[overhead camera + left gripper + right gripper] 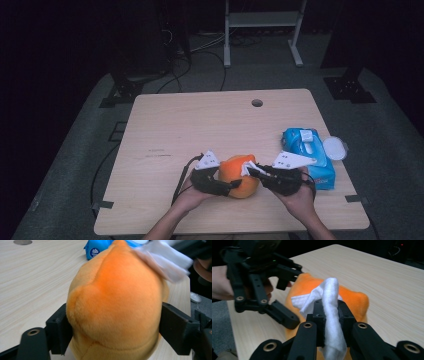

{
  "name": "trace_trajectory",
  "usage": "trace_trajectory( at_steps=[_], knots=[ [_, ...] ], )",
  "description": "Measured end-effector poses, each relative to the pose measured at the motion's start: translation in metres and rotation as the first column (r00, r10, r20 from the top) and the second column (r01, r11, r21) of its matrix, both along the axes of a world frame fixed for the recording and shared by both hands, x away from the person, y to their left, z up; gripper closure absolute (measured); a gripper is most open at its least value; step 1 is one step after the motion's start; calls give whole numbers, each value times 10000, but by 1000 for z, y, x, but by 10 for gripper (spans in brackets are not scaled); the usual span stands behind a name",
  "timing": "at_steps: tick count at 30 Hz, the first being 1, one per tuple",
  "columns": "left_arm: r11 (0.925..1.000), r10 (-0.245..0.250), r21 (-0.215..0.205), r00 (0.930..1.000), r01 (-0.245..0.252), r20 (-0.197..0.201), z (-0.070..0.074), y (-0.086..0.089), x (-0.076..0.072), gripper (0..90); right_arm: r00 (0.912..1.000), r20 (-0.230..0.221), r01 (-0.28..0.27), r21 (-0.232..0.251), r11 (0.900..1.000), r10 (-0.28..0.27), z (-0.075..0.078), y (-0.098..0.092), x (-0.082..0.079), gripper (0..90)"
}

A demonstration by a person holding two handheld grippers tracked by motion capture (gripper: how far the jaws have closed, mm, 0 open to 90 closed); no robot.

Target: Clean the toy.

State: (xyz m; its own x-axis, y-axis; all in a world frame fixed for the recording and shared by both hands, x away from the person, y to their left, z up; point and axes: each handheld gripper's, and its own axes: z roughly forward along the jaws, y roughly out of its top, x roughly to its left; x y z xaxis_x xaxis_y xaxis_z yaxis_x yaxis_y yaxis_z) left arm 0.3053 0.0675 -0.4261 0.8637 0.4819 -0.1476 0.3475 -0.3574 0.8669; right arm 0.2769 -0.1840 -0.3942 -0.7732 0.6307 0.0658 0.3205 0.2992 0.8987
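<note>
Wiping job: left tool [227,186] is clamped on the orange plush toy [240,175], jaws pressing its two sides in the left gripper view, likely to pin it steady on the desk [200,130] while the other side works. Right tool [329,315] is clenched on a white wet wipe [330,312], folded into a strip that sticks up between the jaws, its loose end lying against the top of the toy, so judging the wipe is held that way to rub the fur. Toy sits at the near-centre of the desk, between both hands, touching both tools. To the right of it, near the right hand [300,197], lies a blue wipes pack [307,155]; its flap looks open, contents can't be made out. A round white lid or disc [334,148] sits just beside the pack at the desk edge.
</note>
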Motion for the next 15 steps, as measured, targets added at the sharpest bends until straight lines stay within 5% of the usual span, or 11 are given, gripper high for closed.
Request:
trace_trajectory(
  at_steps=[4, 7, 15],
  knots=[
    [9975, -709, -8, 9965, 710, 434, 0, -3, -4, 174, 9984, -128, 560, 67, 9984, -559, -5, -13, 9, 790],
    [9978, -647, 229, 9942, 630, 858, 0, -7, -7, 198, 9953, -363, 908, 215, 9956, -900, -7, -22, 13, 792],
    [9991, -338, 264, 9968, 320, 722, -4, -3, -4, 238, 9994, -161, -300, 225, 9993, 304, -2, -1, -5, 791]
  ],
)
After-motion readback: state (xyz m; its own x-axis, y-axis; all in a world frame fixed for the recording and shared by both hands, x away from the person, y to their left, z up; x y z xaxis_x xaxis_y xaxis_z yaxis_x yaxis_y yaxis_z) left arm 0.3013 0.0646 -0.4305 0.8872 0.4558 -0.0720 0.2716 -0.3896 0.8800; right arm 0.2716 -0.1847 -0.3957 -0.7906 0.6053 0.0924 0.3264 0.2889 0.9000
